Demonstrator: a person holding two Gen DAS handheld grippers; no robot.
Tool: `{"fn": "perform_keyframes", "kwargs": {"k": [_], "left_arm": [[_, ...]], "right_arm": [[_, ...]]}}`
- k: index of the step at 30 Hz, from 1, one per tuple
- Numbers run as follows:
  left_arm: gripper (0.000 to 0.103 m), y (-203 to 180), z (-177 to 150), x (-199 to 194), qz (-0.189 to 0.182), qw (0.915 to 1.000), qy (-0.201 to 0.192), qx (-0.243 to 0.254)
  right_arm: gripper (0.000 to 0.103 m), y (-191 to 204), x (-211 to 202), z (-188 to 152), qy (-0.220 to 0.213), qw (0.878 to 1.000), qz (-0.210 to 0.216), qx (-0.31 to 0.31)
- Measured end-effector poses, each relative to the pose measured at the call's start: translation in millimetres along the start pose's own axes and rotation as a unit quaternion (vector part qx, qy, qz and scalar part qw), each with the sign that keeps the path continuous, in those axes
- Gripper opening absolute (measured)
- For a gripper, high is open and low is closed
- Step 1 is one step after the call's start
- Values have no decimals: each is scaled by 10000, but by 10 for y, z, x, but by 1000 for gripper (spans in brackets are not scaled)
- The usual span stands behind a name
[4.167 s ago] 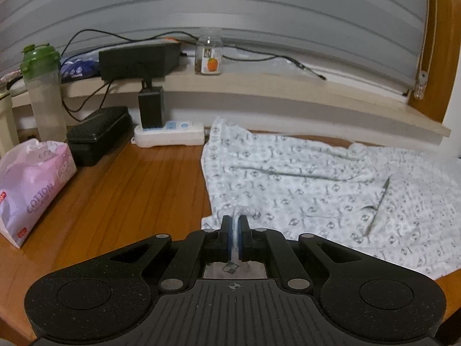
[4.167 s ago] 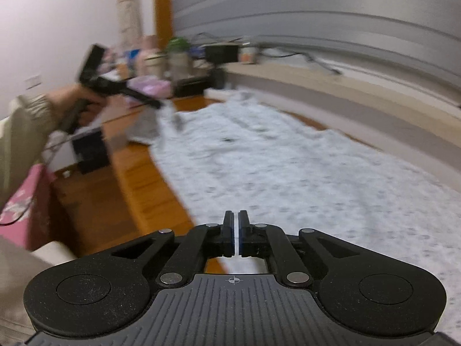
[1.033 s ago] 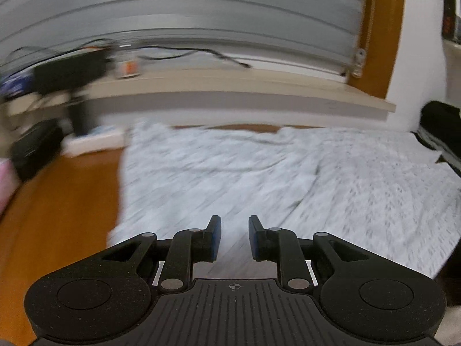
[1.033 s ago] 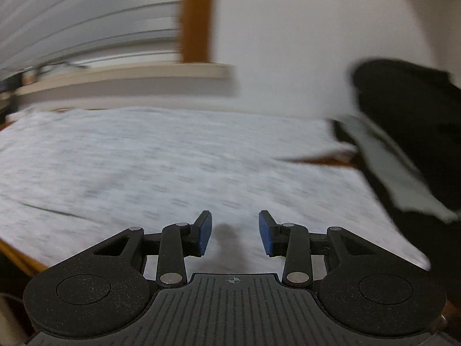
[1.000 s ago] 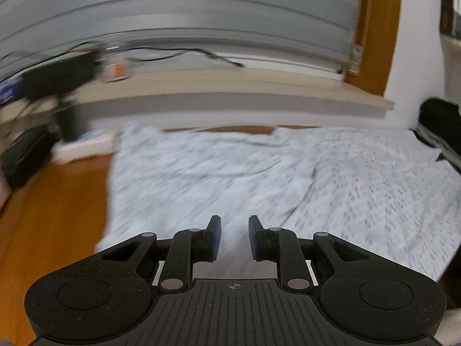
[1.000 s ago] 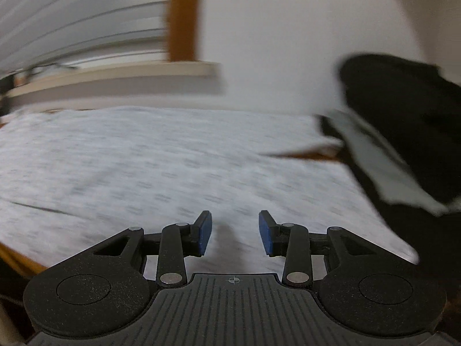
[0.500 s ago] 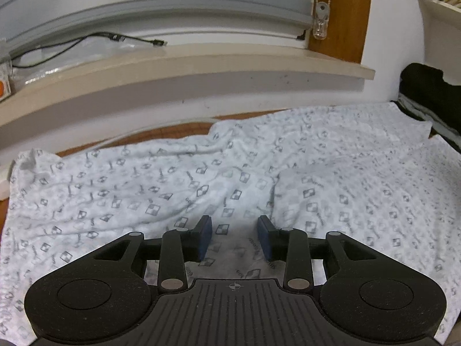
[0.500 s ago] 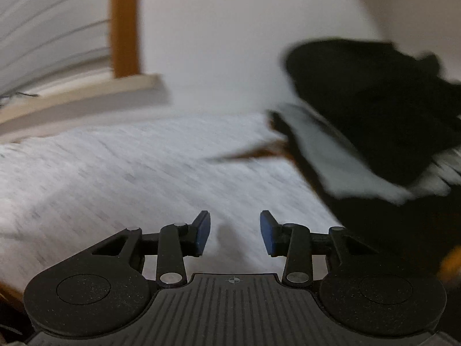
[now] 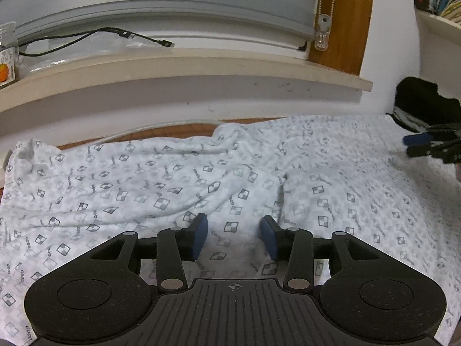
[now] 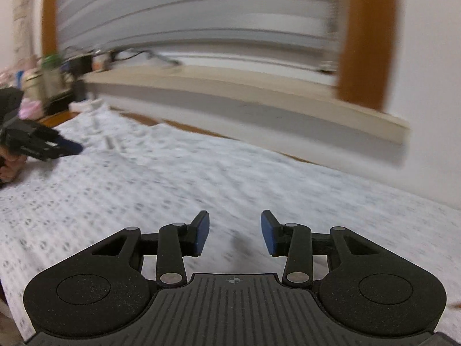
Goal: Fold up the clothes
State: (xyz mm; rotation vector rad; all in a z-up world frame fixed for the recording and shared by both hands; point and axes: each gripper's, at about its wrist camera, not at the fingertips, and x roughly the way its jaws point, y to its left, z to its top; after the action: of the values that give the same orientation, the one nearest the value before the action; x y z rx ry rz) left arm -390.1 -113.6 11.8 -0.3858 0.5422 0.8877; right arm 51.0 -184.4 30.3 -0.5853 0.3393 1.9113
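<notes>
A white, thin cotton garment printed with small grey checked diamonds [image 9: 161, 184] lies spread and rumpled over the wooden table [image 9: 178, 130]. It looks light, limp and prone to sliding, so hems or corners seem best to pinch. The left gripper [image 9: 234, 235] and right gripper [image 10: 234, 232] hover over it, both spread and empty. A clear jar [image 9: 7, 54] sits on the sill, contents probably orange sweets.
</notes>
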Motion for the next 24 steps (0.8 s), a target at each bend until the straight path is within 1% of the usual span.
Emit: {"fn": "perform_keyframes", "kwargs": {"k": [5, 9, 13, 15, 17, 18, 19, 21, 24], "left_arm": [[47, -27, 54, 88, 51, 10000, 18, 69], [48, -34, 110, 173, 81, 9999, 25, 83], [49, -41, 125, 197, 155, 9998, 17, 90], [50, -8, 103, 4, 305, 9995, -33, -2], [53, 24, 81, -188, 455, 9989, -83, -93], [57, 41, 70, -285, 530, 9984, -108, -139], [60, 95, 37, -470, 602, 9978, -168, -217], [60, 197, -40, -825, 796, 9959, -274, -315], [61, 393, -269, -1365, 1271, 9906, -308, -398]], "right_arm": [[42, 227, 349, 197, 176, 9989, 378, -191], [42, 147, 466, 112, 364, 9990, 242, -60], [42, 168, 472, 75, 361, 9990, 251, -11], [43, 298, 462, 126, 293, 9989, 337, -160], [45, 479, 471, 196, 237, 9980, 466, -343], [46, 625, 493, 251, 208, 9969, 594, -476], [46, 761, 510, 299, 181, 9954, 735, -590], [46, 1103, 561, 423, 89, 9912, 1057, -789], [46, 1639, 661, 600, 7, 9813, 1645, -996]]}}
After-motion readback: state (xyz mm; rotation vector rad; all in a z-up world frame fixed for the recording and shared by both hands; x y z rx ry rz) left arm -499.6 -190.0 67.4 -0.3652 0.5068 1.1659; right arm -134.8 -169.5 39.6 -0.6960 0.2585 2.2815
